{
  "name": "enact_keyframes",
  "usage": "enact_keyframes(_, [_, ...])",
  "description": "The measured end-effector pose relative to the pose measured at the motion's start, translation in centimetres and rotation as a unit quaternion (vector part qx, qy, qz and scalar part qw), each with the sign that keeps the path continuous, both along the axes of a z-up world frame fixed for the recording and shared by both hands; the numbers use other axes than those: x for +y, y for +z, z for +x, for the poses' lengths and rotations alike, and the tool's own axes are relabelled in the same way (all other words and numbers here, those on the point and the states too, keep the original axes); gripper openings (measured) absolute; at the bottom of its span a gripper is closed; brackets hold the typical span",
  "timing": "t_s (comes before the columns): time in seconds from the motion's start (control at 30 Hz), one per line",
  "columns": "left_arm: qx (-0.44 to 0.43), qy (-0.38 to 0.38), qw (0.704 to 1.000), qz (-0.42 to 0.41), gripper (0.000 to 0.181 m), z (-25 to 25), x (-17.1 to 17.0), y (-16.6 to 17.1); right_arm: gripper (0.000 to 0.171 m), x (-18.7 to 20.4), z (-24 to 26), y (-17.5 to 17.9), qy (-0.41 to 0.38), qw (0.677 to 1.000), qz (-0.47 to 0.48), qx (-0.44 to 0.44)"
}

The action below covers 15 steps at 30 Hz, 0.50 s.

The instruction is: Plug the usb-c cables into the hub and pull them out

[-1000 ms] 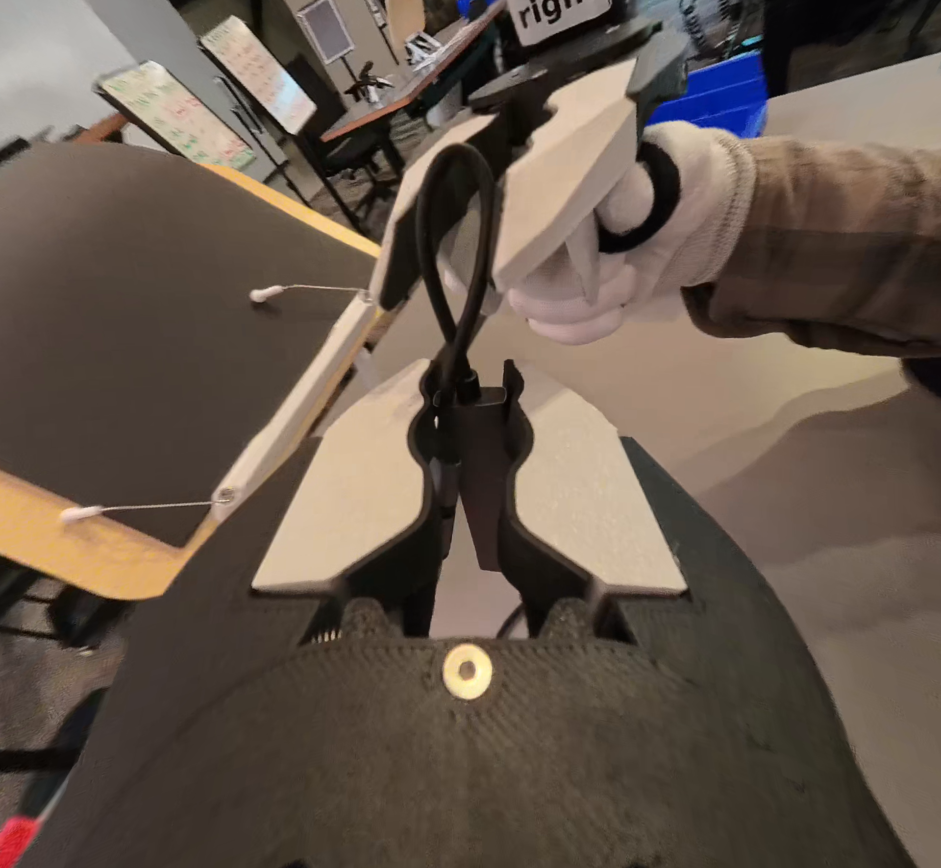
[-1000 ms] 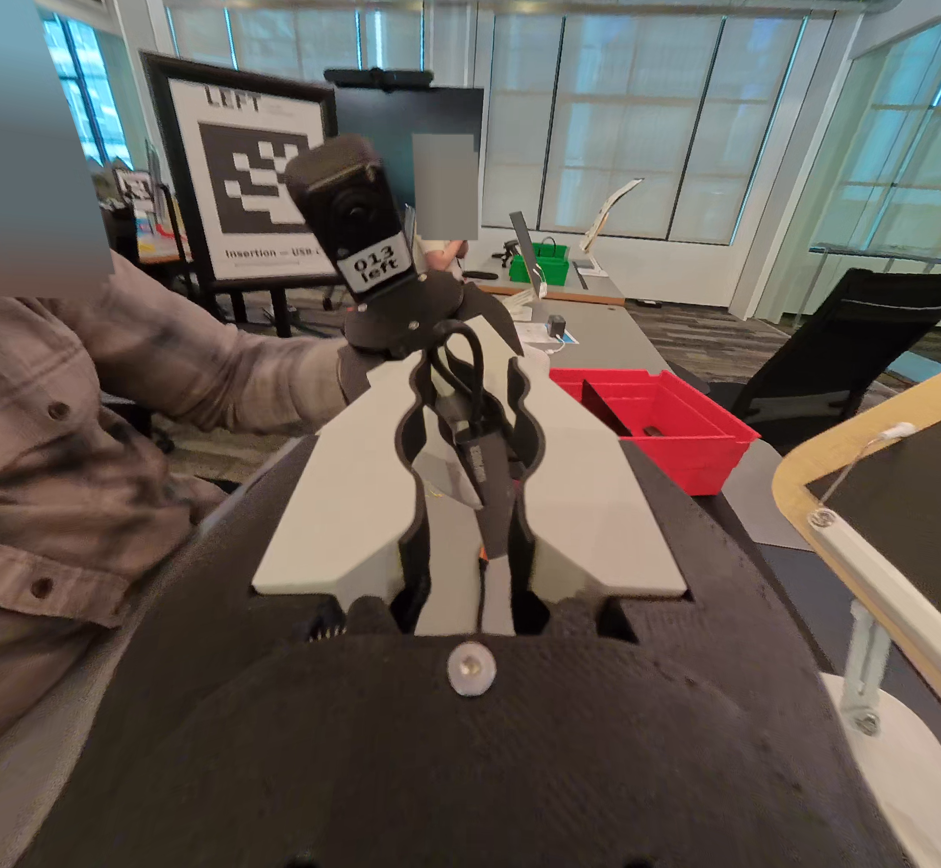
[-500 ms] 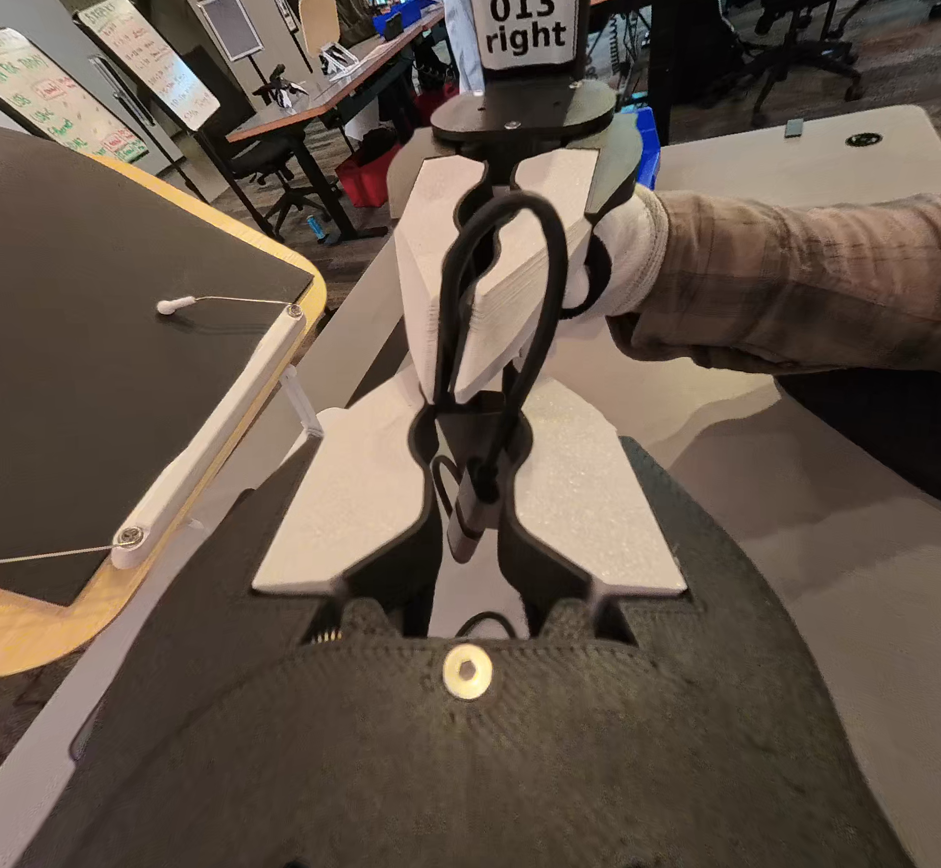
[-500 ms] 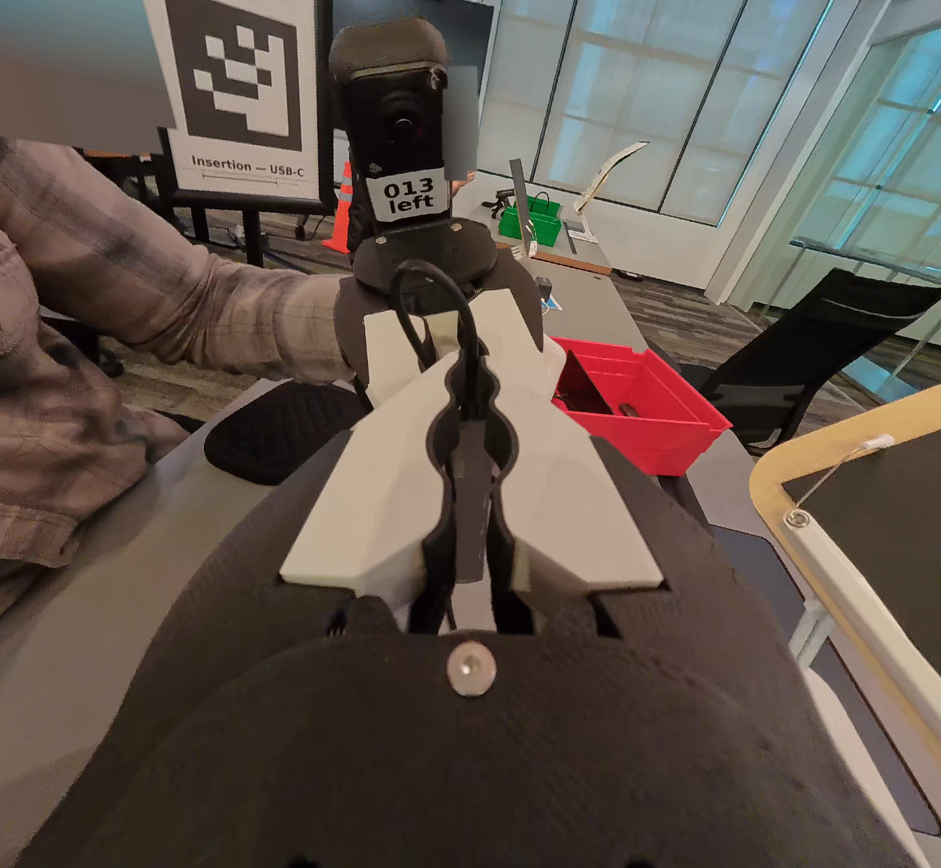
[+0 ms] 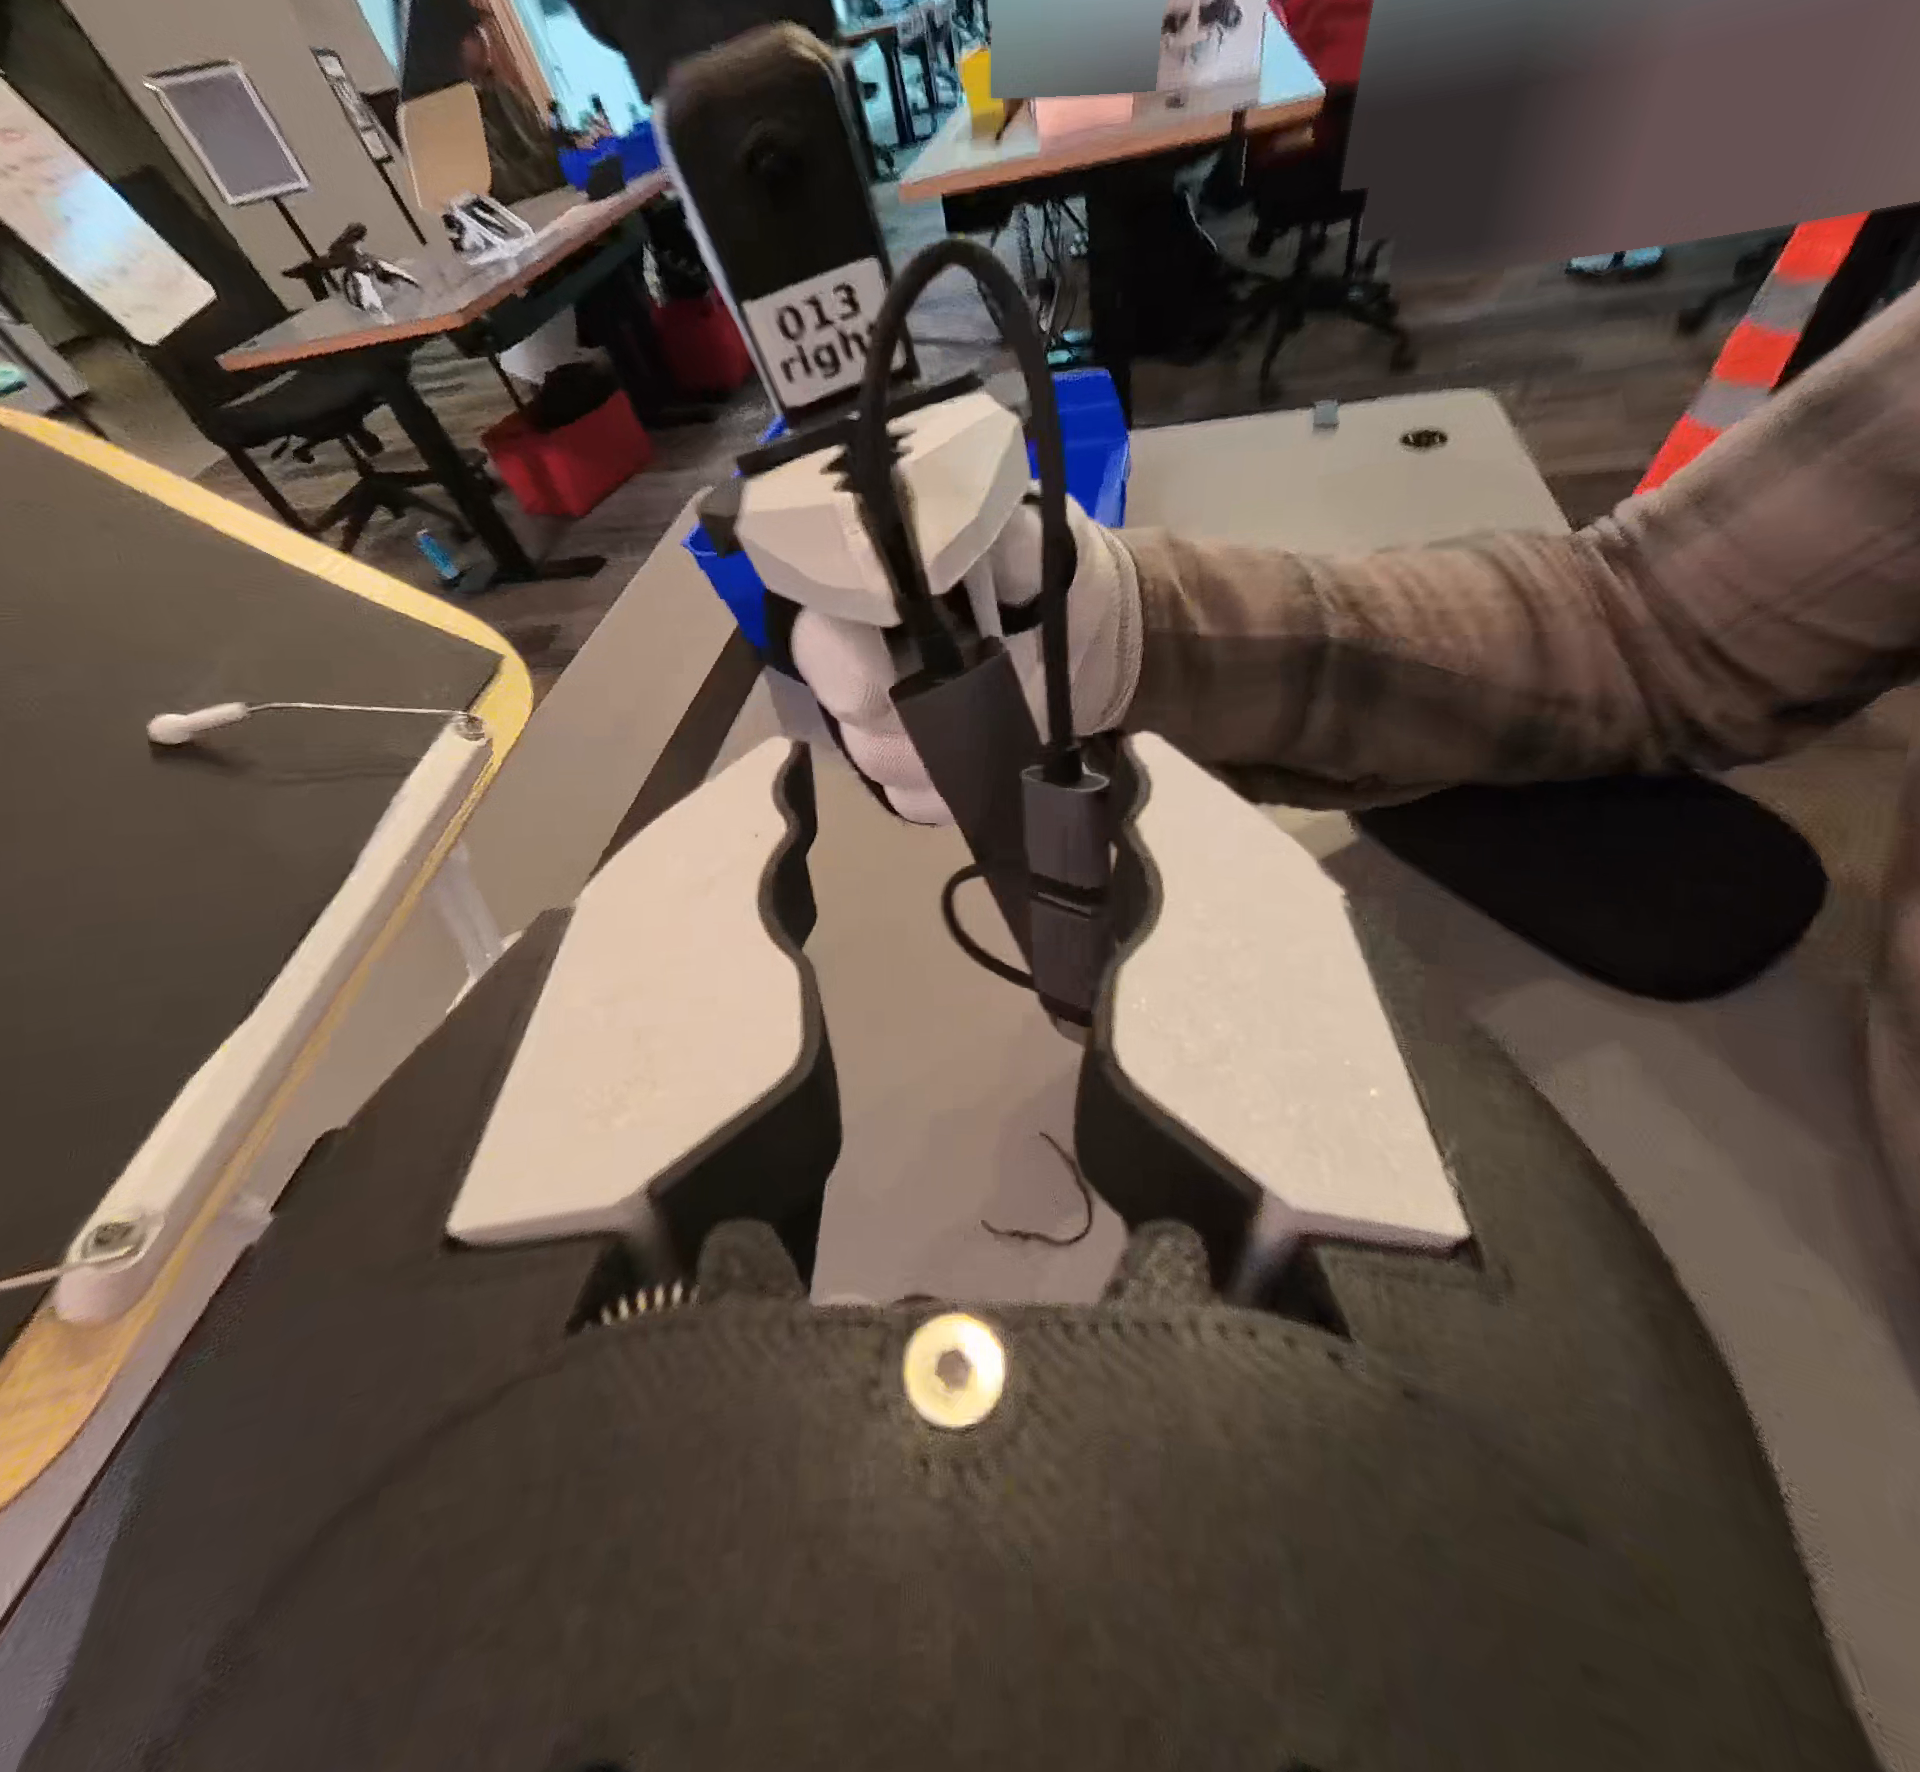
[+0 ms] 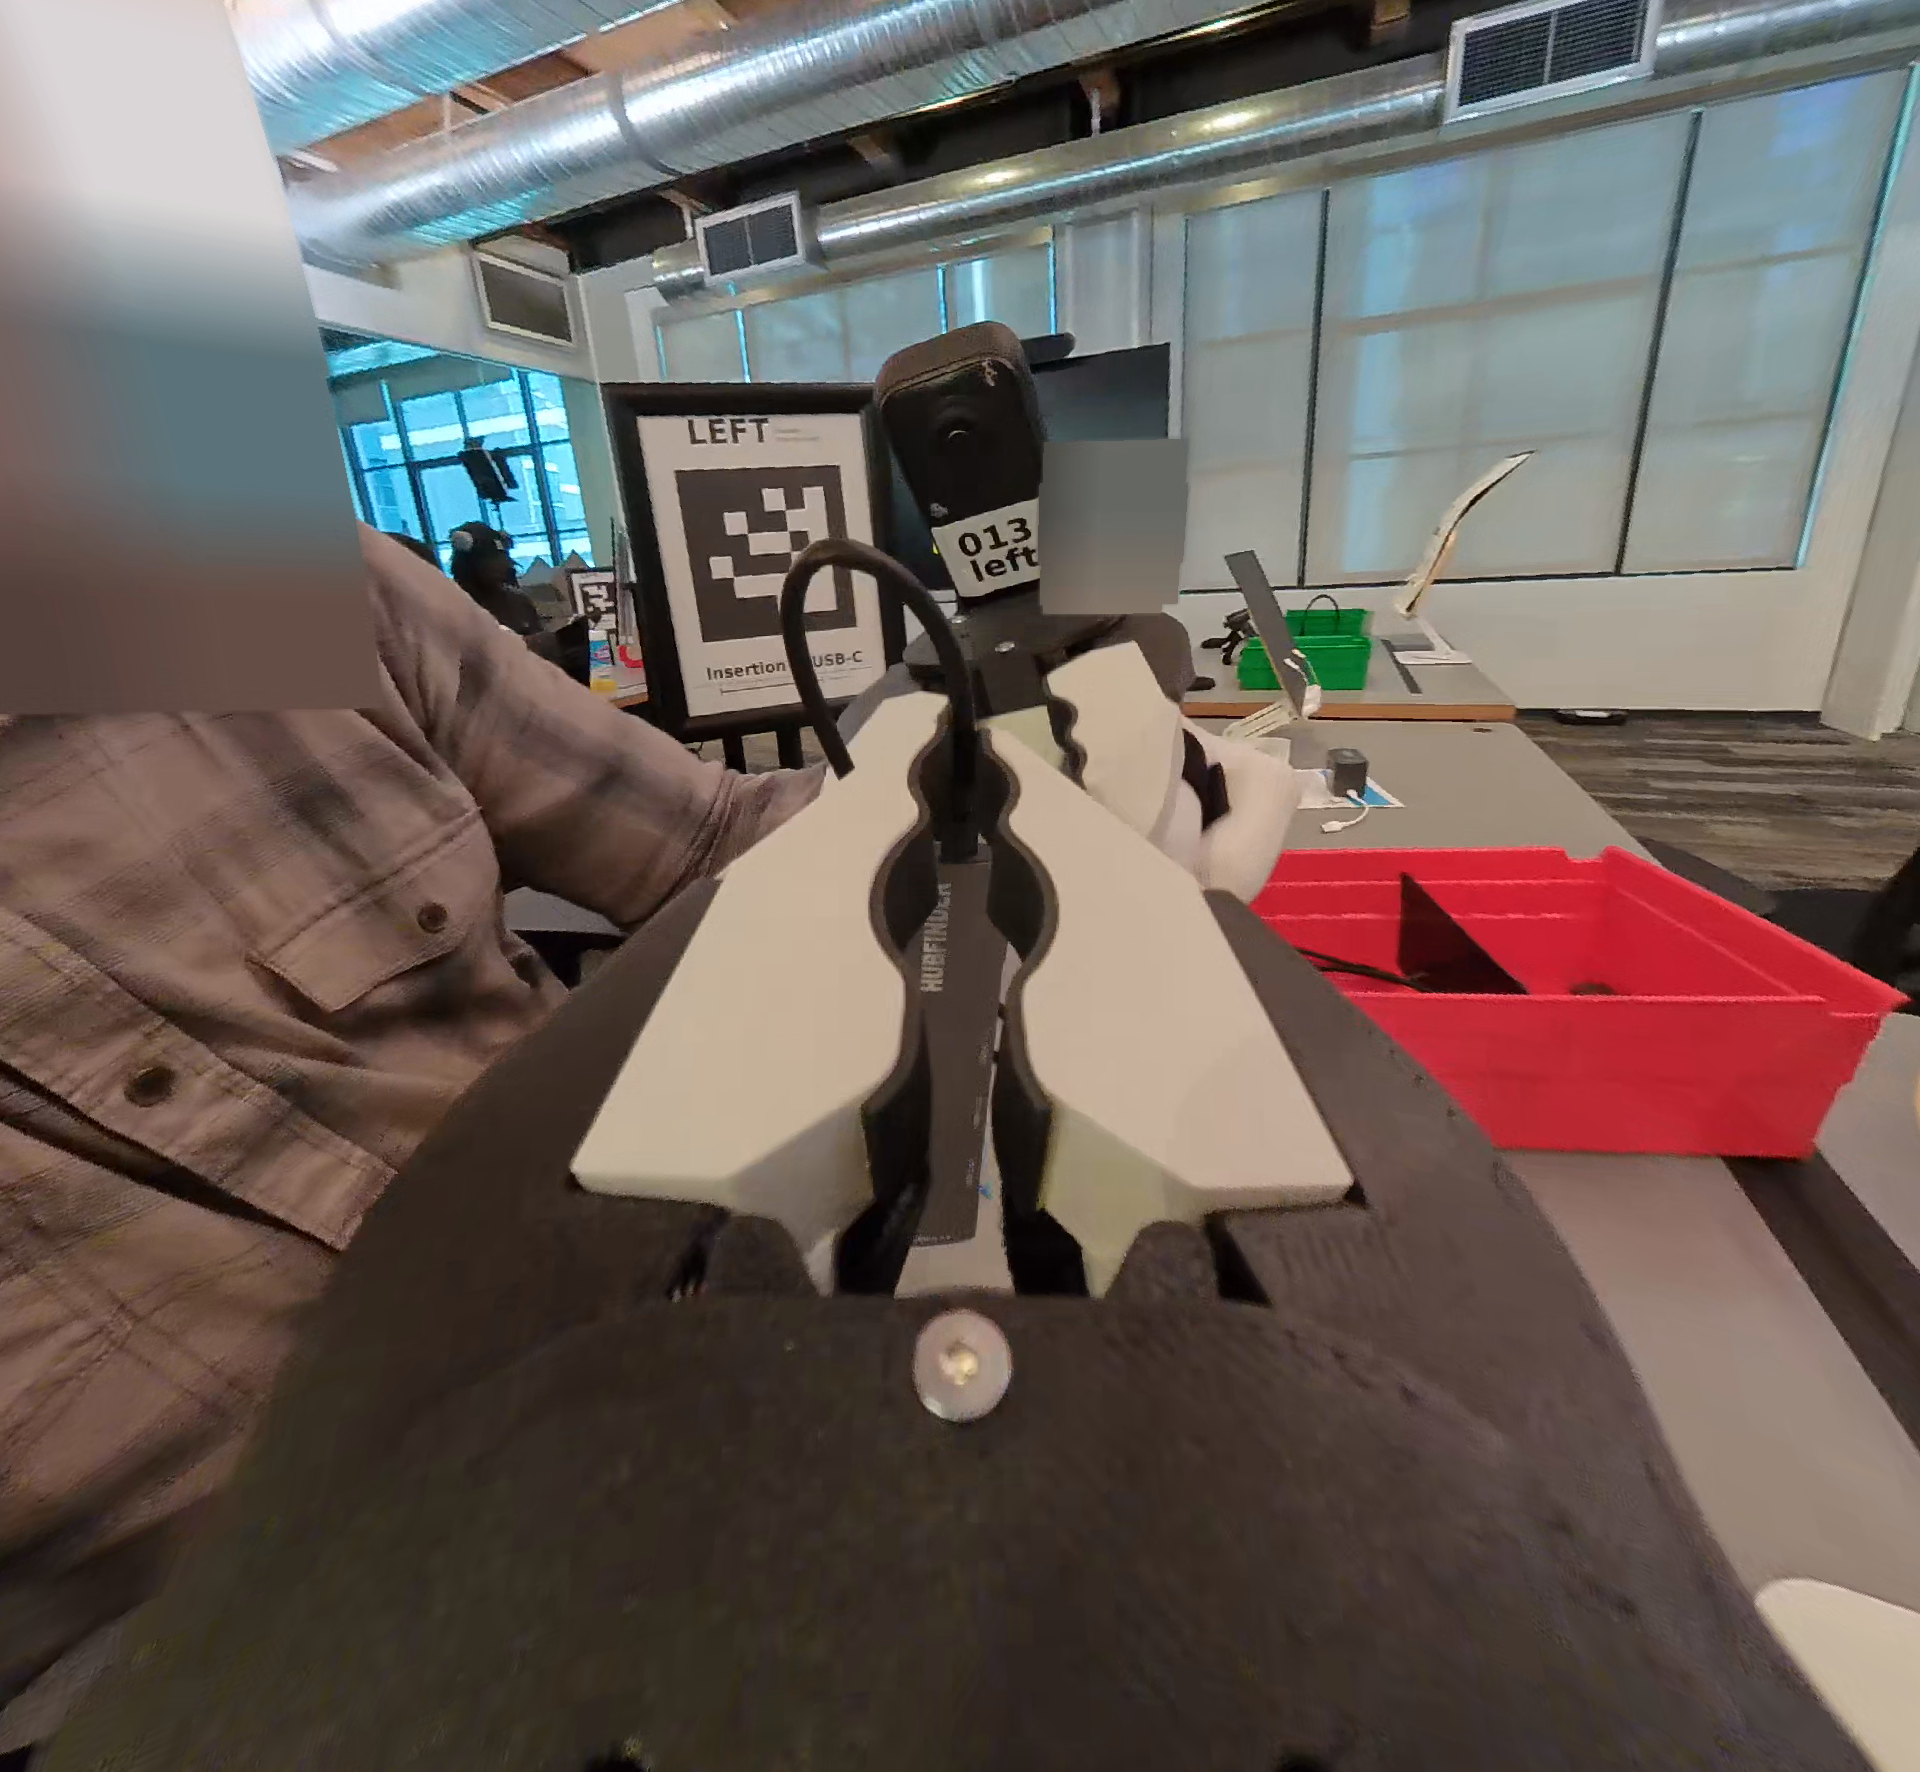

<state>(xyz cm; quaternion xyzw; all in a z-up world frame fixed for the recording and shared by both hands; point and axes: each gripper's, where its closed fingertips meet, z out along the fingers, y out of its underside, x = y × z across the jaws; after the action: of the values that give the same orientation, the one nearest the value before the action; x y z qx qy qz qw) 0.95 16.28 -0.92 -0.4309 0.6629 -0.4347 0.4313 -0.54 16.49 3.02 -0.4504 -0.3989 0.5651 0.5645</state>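
Observation:
My right gripper (image 6: 961,746) is shut on a dark grey hub (image 6: 951,1005), which stands lengthwise between its white fingers. A black cable (image 6: 883,621) loops up out of the hub's far end. In the left wrist view the right gripper (image 5: 883,569) holds the hub (image 5: 961,735) pointing towards me. The cable (image 5: 966,288) arcs over to a dark plug (image 5: 1062,829), joined end to end with a second connector (image 5: 1065,953). My left gripper (image 5: 961,766) is open, and the plug hangs close to its right finger. The left gripper also shows beyond the hub in the right wrist view (image 6: 1039,725).
A black board with a yellow rim (image 5: 156,787) stands at the left. A red bin (image 6: 1558,1005) sits on the grey table (image 6: 1558,1255) at the right. A black wrist pad (image 5: 1610,891) lies under the sleeved arm. A blue bin (image 5: 1086,444) is behind the right gripper. Less than 4 cm separates the two grippers' tips.
My left gripper has opened wide and let go of what it held. The hub stays in the right gripper, which has tilted upward. The plug now hangs free on its cable.

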Motion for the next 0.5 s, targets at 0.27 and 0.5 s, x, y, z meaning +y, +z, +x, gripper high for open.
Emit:
enact_keyframes(0.27, [-0.012, -0.015, 1.0, -0.012, 0.041, 0.9, -0.3, -1.0, 0.0, -0.1, 0.0, 0.5, -0.003, 1.0, 0.002, 0.013])
enact_keyframes(0.5, [-0.067, 0.119, 0.99, 0.046, 0.027, 0.0, 1.8, -1.3, 0.0, 1.8, 1.1, 1.2, -0.069, 0.997, 0.002, 0.036])
